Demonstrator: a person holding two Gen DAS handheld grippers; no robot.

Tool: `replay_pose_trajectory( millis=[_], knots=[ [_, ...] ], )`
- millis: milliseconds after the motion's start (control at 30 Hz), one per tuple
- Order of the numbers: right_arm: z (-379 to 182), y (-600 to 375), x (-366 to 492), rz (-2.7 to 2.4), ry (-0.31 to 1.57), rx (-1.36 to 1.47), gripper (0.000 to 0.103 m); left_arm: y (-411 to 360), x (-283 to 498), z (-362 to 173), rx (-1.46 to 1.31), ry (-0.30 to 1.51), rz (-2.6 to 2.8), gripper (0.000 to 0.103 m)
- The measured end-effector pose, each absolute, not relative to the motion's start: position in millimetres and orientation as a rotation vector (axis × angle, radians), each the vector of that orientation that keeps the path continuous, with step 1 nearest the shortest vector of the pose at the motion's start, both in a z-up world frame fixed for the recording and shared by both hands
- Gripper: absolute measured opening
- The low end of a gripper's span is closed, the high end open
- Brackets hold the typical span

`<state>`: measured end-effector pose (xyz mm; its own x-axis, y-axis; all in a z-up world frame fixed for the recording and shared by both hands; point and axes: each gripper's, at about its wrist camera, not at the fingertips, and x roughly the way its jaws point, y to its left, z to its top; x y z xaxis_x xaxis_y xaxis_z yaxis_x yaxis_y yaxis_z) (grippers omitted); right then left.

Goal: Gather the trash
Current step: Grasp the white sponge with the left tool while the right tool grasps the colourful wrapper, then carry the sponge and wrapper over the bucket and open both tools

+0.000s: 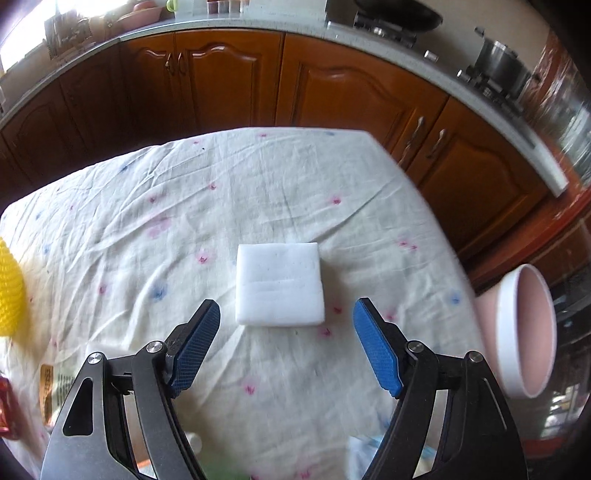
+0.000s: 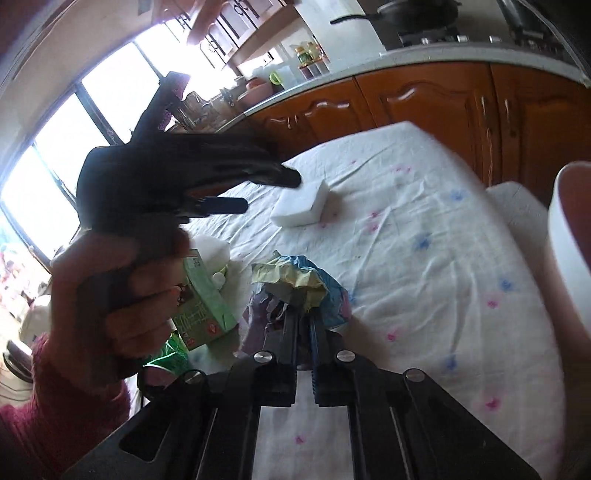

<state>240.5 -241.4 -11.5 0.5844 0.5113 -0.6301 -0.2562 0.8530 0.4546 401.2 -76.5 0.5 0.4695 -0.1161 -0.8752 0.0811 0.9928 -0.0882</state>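
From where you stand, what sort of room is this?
Most likely a home kitchen: wooden cabinets under a counter, a pot on a stove, and a cloth-covered table.

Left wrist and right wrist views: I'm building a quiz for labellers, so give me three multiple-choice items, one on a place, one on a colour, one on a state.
1. Where does the white block lie?
A. on the cloth, ahead of the left tongs
B. inside the bin
C. on the counter

2. What colour are the left tongs' pads?
A. red
B. blue
C. green

3. How are the right tongs?
A. wide open over bare cloth
B. out of view
C. shut on the wrapper

Key: 1 A, the block sits on the cloth just beyond the open left tongs. 2 B, both pads show blue. 3 C, the fingers pinch the crumpled wrapper.
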Motion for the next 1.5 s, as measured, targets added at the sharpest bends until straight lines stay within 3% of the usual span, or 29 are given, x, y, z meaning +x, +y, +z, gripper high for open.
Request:
replay_pose_trajectory(
  millis=[267, 300, 333, 833, 1500],
  knots=[
    [4, -281, 221, 0.39, 0.78, 0.362, 0.005, -84, 411, -26, 0.021, 1.125, -0.06, 0.074],
    [5, -284, 220, 0.384, 0.776, 0.363, 0.005, -84, 412, -29, 0.015, 1.132, -0.067, 0.06],
    [6, -289, 217, 0.376, 0.771, 0.372, 0.005, -84, 412, -31, 0.014, 1.14, -0.069, 0.058],
    [23, -334, 195, 0.282, 0.698, 0.419, 0.005, -102, 337, 29, -0.034, 1.004, -0.298, 0.057],
    [34, -400, 154, 0.137, 0.631, 0.469, 0.005, -174, 252, 43, 0.007, 0.967, -0.473, 0.057]
  ],
)
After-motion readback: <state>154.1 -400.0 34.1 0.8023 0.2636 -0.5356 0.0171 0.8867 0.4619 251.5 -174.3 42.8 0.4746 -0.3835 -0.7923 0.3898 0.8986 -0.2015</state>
